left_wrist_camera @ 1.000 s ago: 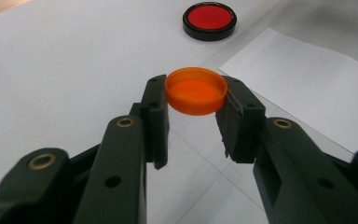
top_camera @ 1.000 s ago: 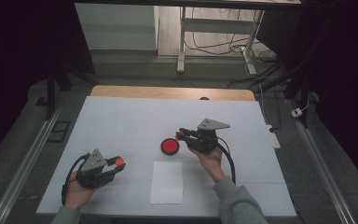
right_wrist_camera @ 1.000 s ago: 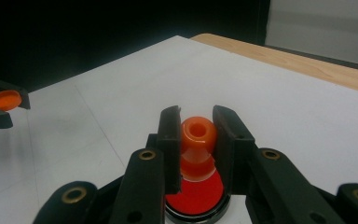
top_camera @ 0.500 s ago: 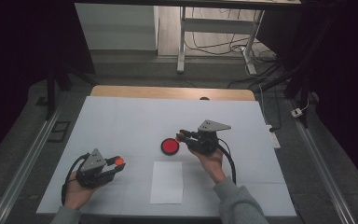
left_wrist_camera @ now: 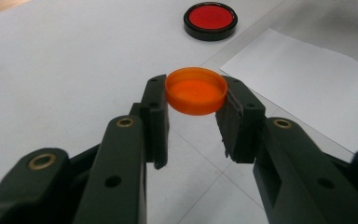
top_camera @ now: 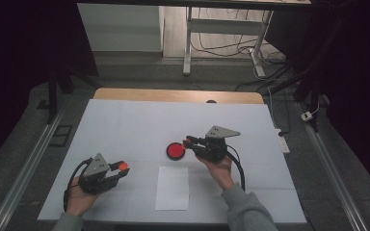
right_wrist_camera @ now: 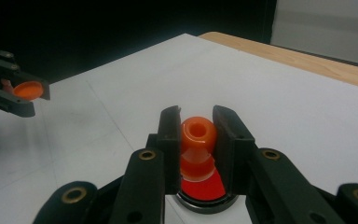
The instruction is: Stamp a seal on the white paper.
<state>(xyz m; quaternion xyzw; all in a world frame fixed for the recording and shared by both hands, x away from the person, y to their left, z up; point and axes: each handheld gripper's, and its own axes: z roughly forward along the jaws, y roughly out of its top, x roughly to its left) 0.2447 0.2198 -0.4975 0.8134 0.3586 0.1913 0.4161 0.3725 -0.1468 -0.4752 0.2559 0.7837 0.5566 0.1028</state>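
two orange pieces held, red dish on the bench

now, in the high view the left hand-held gripper (top_camera: 121, 167) rests low at the near left of the white bench (top_camera: 125, 125), clenched on a small orange cap (top_camera: 123, 166). the right hand-held gripper (top_camera: 189, 142) sits right of centre, its tips just at the right edge of the red dish (top_camera: 176, 150), and it grips a small orange piece (top_camera: 188, 141) there. a white sheet of paper (top_camera: 172, 187) lies flat on the bench in front of the dish, between the two hands. the two grippers are well apart.

in the left gripper view, the left hand-held gripper (left_wrist_camera: 196, 100) has its jaws pressed on either side of the orange cap (left_wrist_camera: 196, 90), which is held level with its hollow side up, clear of the bench. farther off lies the red dish (left_wrist_camera: 210, 20) with its black rim, and the paper (left_wrist_camera: 307, 84) lies to the right.

in the right gripper view, the right hand-held gripper (right_wrist_camera: 198, 140) is clamped on the orange piece (right_wrist_camera: 198, 144), a rounded part with a hole at its top end, held right above the red dish (right_wrist_camera: 205, 189). whether the piece touches the dish cannot be told. at far left the left hand-held gripper (right_wrist_camera: 30, 91) holds the orange cap (right_wrist_camera: 28, 89).
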